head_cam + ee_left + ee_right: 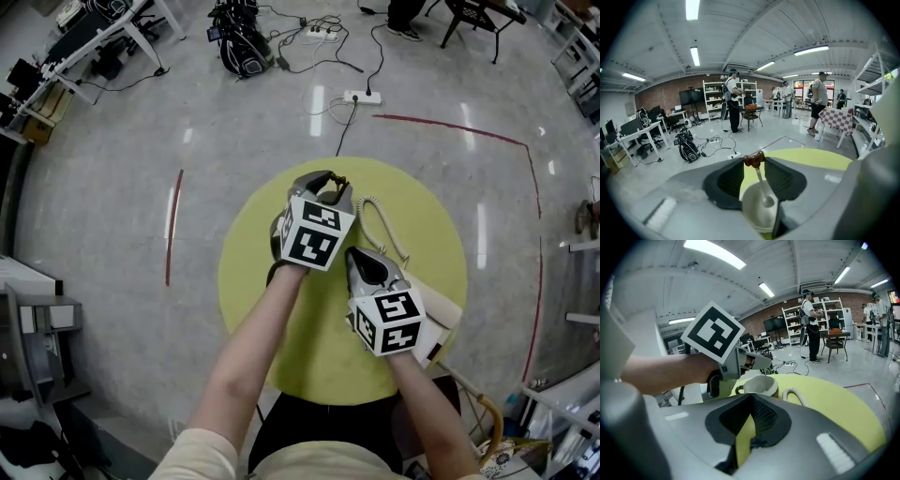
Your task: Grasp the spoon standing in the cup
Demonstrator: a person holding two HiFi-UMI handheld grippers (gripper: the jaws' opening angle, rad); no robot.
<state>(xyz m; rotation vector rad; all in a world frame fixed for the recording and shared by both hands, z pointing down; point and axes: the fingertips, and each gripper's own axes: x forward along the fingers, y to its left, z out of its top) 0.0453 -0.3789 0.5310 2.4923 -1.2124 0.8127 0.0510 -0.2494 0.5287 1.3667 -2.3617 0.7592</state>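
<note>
Left gripper view: the left gripper (755, 163) has clenched on the brown bow-shaped top of the spoon (761, 183), which stands in the white cup (754, 215) near the yellow table's (281, 319) 12 o'clock edge. Gripping that high probably keeps the 2 jaws clear of the rim. The right gripper (747, 427) waits at 5 o'clock from the cup, jaws slightly parted and empty, seemingly parked clear.
</note>
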